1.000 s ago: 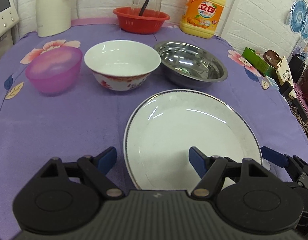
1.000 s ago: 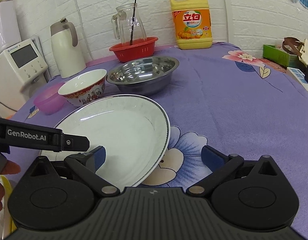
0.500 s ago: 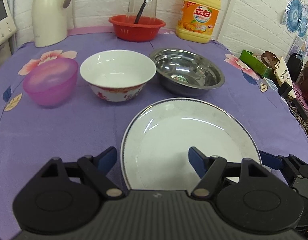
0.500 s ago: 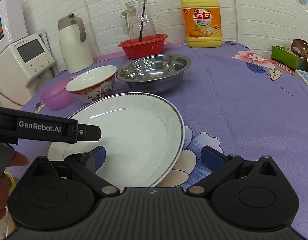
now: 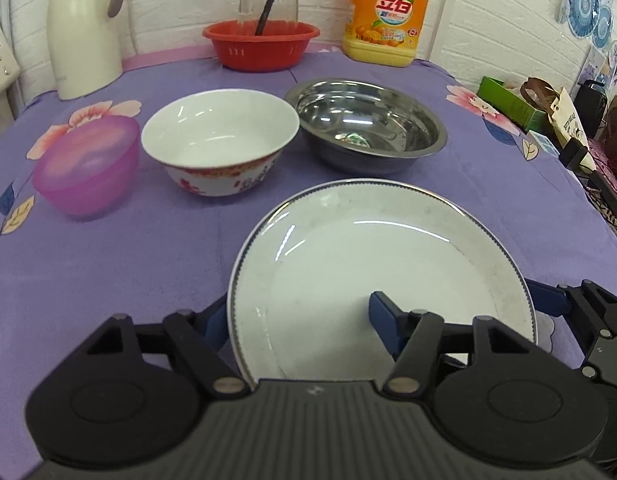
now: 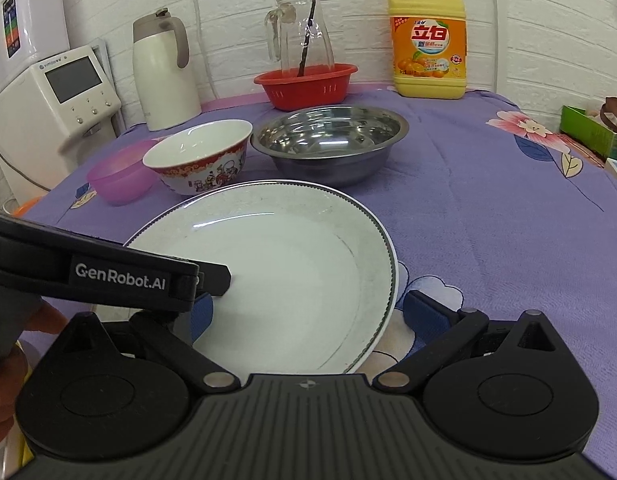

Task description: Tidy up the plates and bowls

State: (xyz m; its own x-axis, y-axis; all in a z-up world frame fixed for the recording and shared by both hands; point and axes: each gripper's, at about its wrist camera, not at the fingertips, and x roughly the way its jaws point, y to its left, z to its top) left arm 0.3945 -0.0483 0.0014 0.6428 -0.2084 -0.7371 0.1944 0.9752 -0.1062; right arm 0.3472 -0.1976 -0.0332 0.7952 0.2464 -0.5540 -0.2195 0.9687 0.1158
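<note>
Setting: a table under a purple flowered cloth [image 5: 108, 264], backed by a white brick wall.
Pink bowl [image 5: 86, 168]: translucent plastic, leftmost of the row, just beside the porcelain bowl.
Porcelain bowl [image 5: 220, 140]: white inside, red figures on the outer wall; upright, between the pink bowl and the steel one.
Steel bowl [image 5: 368, 124]: wide and shallow, right end of the row, empty.
White plate [image 5: 368, 264]: large, with a thin dark rim line, nearest the cameras, in front of the porcelain and steel bowls; its near left rim lies between the left gripper's fingers, its near right rim between the right gripper's.
Left gripper [image 5: 298, 320]: jaws closing on the plate's left edge, one blue finger outside the rim, the other over the plate's well; the pads do not yet press on it. In the right wrist view it reaches in from the left [image 6: 216, 280].
Right gripper [image 6: 304, 316]: jaws spread, straddling the plate's right edge, one pad over the plate and one over the cloth, neither touching the rim.
Back row: cream thermos jug [image 6: 164, 76], red basket [image 6: 306, 84] holding a glass pitcher [image 6: 302, 36], yellow detergent bottle [image 6: 428, 40].
</note>
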